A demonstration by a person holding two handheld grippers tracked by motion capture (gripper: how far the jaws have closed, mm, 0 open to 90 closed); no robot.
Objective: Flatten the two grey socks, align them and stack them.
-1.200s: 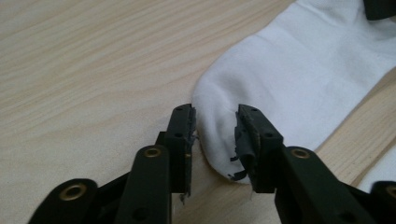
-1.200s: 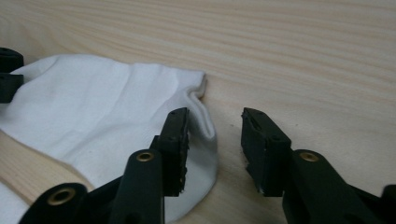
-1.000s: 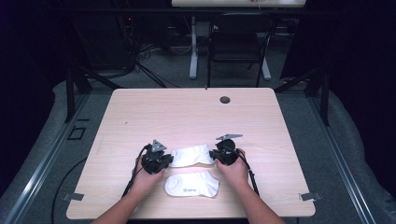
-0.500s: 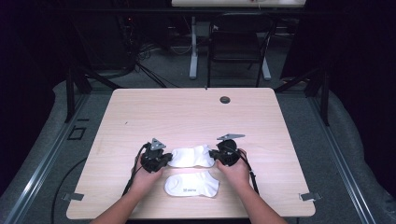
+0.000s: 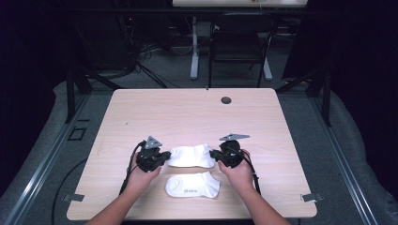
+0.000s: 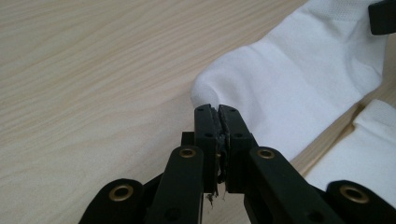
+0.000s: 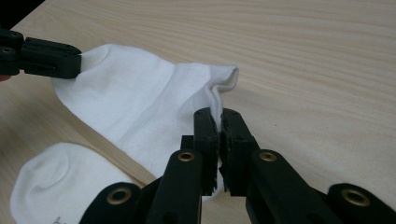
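Two white socks lie on my surface, toward its near edge, one behind the other. The far sock stretches with its long axis running left to right, straight between my two tongs. My left tongs have their jaws pinched together on the sock's left end; in the left gripper view that rounded end sits right at the closed tips. My right tongs are clamped the same way on the sock's right end, and in the right gripper view I see the bunched fabric edge pressed between the jaws, a fold standing up above them. So I have the far sock held at both ends, spread flat and close over the wood.

The near sock lies free, just toward me from the held one and close beside it, its long axis also left to right, with a small grey mark on it. Neither tongs touch it. A small dark round fitting sits well apart near the far edge of the surface.
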